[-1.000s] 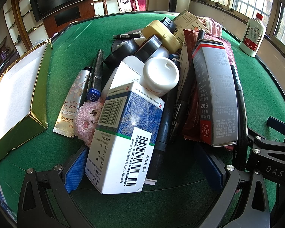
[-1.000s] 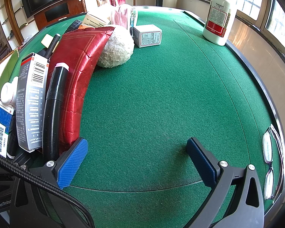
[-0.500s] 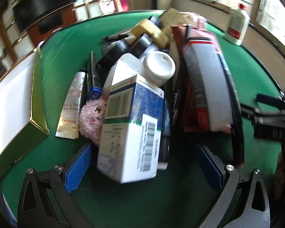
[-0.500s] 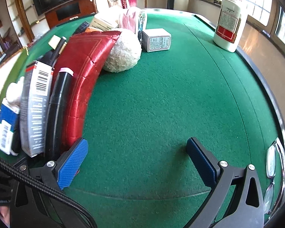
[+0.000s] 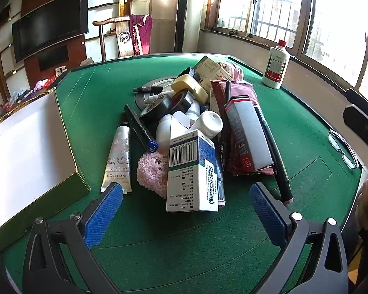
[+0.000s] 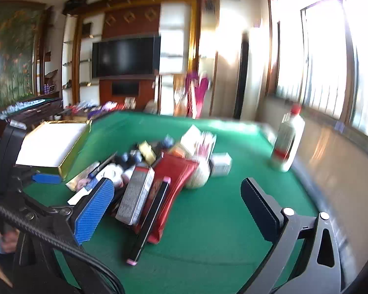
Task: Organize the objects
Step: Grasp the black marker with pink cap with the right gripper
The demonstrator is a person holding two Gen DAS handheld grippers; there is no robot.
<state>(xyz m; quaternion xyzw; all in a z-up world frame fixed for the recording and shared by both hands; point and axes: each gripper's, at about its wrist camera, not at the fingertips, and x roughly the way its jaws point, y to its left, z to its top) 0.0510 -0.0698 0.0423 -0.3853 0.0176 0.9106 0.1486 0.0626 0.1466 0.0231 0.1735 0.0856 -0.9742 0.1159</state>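
Observation:
A heap of objects lies on the green felt table (image 5: 306, 127): a blue-and-white carton (image 5: 192, 174), a pink fluffy ball (image 5: 152, 172), a hand-cream tube (image 5: 117, 159), a grey-and-red box (image 5: 247, 134) on a red packet (image 5: 233, 90), a white jar (image 5: 209, 122), tape rolls (image 5: 159, 105) and a long black marker (image 5: 274, 152). My left gripper (image 5: 186, 213) stands open just in front of the carton, holding nothing. My right gripper (image 6: 176, 210) is open and raised over the table, right of the heap; its view is blurred and shows the grey box (image 6: 135, 196) and red packet (image 6: 176, 183).
A gold-sided box with a white top (image 5: 29, 152) sits at the left edge. A white bottle with a red cap (image 5: 276, 66) stands far right near the windows. Glasses (image 5: 343, 147) lie at the right rim. A person's hand (image 5: 366, 196) shows at the right.
Both grippers have pulled back and lifted away from the heap. The right wrist view has tilted up fast and now shows the room. Both stayed open.

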